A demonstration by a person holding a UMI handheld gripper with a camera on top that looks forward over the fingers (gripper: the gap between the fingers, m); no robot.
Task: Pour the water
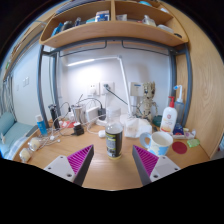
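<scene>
A dark bottle with a yellow-and-white label (pixel 114 140) stands upright on the wooden table (pixel 105 172), just ahead of my fingers and in line with the gap between them. My gripper (pixel 112 165) is open, its two purple pads (pixel 80 160) spread wide with nothing between them. To the right of the bottle sits a white cup with a blue band (pixel 160 142). No water is visible from here.
A white bottle with a red cap (pixel 169 117) stands at the right, red and green items (pixel 183 146) near it. Cables, a black gadget (pixel 77 128) and small containers (pixel 30 148) crowd the left. Shelves (pixel 110 30) hang above the back wall.
</scene>
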